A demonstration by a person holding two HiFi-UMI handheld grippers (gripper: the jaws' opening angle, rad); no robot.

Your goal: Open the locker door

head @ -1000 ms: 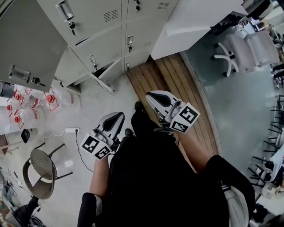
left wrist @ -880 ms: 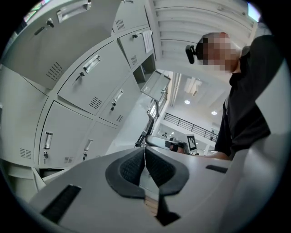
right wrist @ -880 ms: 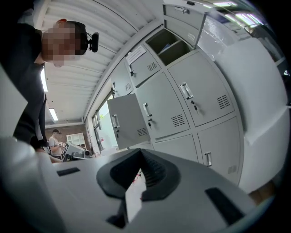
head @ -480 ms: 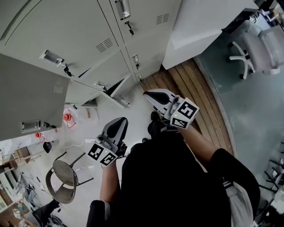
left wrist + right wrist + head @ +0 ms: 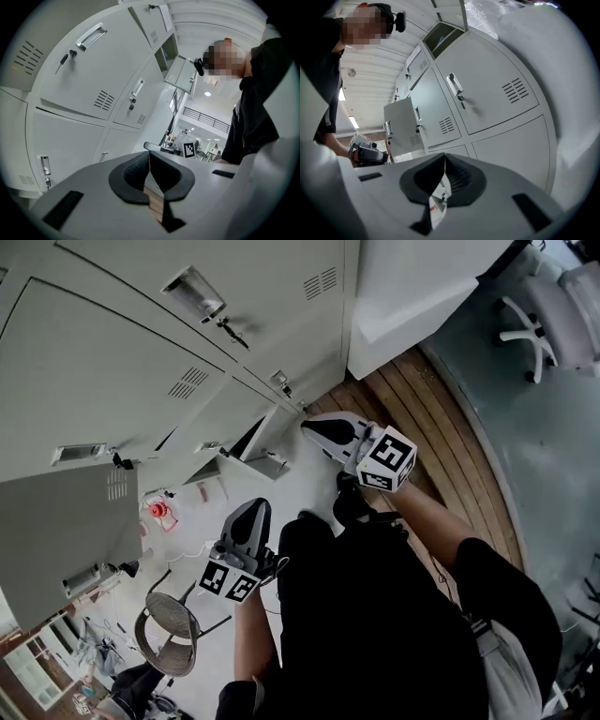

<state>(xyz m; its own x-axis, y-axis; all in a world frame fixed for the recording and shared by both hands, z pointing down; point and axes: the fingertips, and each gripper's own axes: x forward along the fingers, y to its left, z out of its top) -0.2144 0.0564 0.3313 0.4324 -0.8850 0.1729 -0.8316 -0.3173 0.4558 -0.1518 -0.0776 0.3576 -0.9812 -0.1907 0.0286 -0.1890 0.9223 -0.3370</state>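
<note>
At the far left of the head view one open door (image 5: 66,540) hangs swung out, with a round chair (image 5: 167,643) on the floor below it. The bank of lockers (image 5: 141,343) fills the upper left, most of its fronts shut.

The left gripper (image 5: 250,507) is held low at centre left. Its jaws are together with nothing between them, and it is well apart from the lockers. Its own view shows only shut fronts, up and to the left.

Further right, the right gripper (image 5: 311,426) also has its jaws pressed together and empty. It looks the nearer of the two to the lockers. In its view a shut locker door (image 5: 492,93) lies ahead and above the jaws. The door's handle (image 5: 454,85) stands roughly upright along its left edge, so the jaws would have to open and rise to reach it. Nothing stands between them.

A wooden floor strip (image 5: 441,427) and an office chair (image 5: 553,320) lie at the right, clear of the path.
</note>
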